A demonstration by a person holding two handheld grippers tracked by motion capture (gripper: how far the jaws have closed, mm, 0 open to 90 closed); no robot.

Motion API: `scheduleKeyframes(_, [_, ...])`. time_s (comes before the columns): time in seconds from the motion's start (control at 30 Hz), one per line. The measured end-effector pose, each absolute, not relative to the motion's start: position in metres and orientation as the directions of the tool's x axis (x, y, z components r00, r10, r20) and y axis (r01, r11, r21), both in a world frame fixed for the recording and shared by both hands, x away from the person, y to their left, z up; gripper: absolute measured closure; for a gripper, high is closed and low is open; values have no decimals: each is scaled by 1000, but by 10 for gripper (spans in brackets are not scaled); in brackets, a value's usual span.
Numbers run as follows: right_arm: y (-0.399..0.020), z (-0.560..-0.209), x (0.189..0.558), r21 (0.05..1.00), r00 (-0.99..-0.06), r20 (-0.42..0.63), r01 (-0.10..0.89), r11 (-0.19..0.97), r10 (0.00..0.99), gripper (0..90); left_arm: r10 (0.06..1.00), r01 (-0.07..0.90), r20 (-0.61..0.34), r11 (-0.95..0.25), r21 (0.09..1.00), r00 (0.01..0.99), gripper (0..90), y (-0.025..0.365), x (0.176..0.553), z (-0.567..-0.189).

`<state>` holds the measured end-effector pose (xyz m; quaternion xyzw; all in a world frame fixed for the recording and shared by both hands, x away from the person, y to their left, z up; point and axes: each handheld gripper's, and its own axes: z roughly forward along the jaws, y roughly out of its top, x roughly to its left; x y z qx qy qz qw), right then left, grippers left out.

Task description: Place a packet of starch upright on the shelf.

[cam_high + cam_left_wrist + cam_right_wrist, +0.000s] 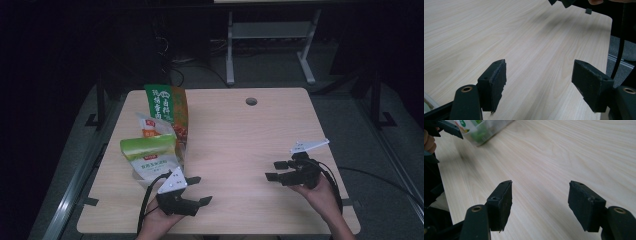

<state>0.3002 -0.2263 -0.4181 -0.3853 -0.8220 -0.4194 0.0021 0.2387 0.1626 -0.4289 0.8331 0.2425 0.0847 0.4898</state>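
Snack bags (157, 137) lie heaped at the table's (240, 145) left edge, just beyond my left gripper (199, 190), which like my right gripper (274, 170) gapes empty; I judge them light, crinkly, slippery film, best pinched by a flat sealed edge, not the puffed middle.

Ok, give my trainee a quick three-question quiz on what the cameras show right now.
1. True or false: the left tongs are clamped on a packet.
2. Which side of the table holds the snack bags? A) the person's left B) the person's right C) the middle
3. Fill in: between the jaws of the right tongs there is ____.

Key: 1 false, both tongs stand open over bare wood. 2 A. 3 nothing.
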Motion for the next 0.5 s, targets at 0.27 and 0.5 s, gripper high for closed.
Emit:
scheduleKeyframes(0.27, [-236,-425,284,700,-693,313,630,336,649,339,491,326,-98,-405,854,866,275,163,239,-430])
scheduleKeyframes(0.5, [-241,-436,274,710,-678,308,631,313,668,311,486,324,-96,-410,853,869,273,161,239,-432])
